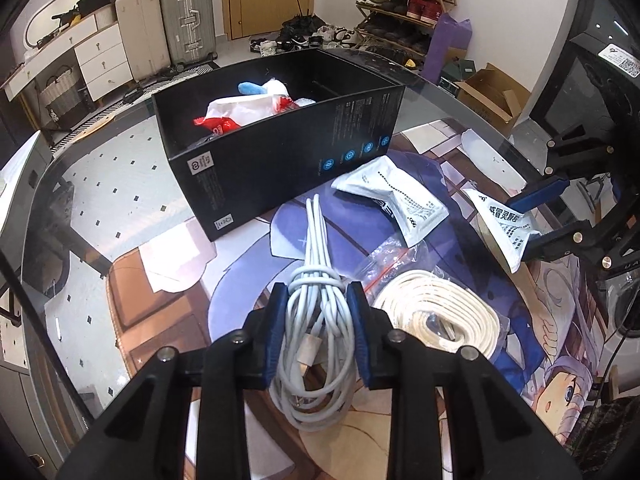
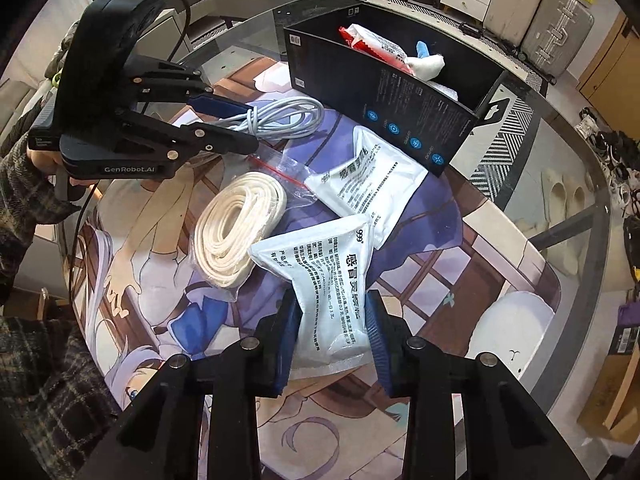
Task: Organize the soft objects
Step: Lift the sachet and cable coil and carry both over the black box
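My left gripper [image 1: 316, 294] is shut on a bundled pale grey cable [image 1: 316, 320], also in the right wrist view [image 2: 288, 118], where the left gripper [image 2: 250, 124] shows at upper left. My right gripper [image 2: 334, 304] is shut on a white medicine pouch [image 2: 332, 280], seen at the right edge of the left wrist view [image 1: 502, 224]. A second white pouch [image 2: 368, 176] and a bagged cream rope coil [image 2: 236, 232] lie on the mat. The black box [image 1: 280, 148] holds a red-and-white packet [image 1: 240, 110] and a blue-and-white plush [image 1: 260, 88].
A round glass table [image 1: 100, 184] carries an anime-print mat [image 2: 420, 260]. A clear zip bag [image 1: 384, 256] lies under the rope. Suitcases [image 1: 186, 20], a shoe rack [image 1: 404, 4] and a cardboard box [image 1: 492, 92] stand on the floor beyond.
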The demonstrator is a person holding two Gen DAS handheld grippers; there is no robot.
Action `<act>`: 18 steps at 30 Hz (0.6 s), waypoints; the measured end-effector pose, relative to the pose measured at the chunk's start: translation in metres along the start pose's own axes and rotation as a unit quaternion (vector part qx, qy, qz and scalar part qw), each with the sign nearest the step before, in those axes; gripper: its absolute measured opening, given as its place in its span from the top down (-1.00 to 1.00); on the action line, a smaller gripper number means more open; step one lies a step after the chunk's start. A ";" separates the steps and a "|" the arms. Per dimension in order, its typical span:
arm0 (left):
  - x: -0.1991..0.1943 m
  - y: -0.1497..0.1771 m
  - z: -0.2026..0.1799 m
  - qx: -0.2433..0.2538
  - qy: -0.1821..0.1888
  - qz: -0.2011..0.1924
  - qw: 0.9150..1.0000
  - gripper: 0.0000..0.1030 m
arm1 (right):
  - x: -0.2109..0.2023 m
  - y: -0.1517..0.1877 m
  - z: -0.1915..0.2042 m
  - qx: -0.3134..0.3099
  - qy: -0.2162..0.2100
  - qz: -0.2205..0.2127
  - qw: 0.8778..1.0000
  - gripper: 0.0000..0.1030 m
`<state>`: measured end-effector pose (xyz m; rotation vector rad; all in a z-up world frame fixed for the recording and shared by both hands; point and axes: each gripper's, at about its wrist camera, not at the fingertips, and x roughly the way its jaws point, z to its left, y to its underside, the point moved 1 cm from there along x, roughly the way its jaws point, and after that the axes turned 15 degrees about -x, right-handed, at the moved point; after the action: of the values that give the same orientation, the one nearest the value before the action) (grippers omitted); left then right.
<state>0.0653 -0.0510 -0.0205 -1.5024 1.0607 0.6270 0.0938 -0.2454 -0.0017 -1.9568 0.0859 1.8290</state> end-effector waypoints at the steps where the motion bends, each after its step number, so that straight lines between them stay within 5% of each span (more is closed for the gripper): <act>1: -0.002 0.000 -0.001 0.000 -0.001 0.000 1.000 0.47 | -0.002 0.000 0.000 0.002 0.000 -0.003 1.000 0.35; 18: -0.029 -0.010 -0.005 -0.023 -0.015 -0.029 0.999 0.49 | -0.013 -0.017 -0.010 0.040 0.004 -0.051 0.998 0.36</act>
<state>0.0603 -0.0480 0.0100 -1.5547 0.9822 0.6352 0.1076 -0.2371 0.0159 -1.8799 0.0594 1.7261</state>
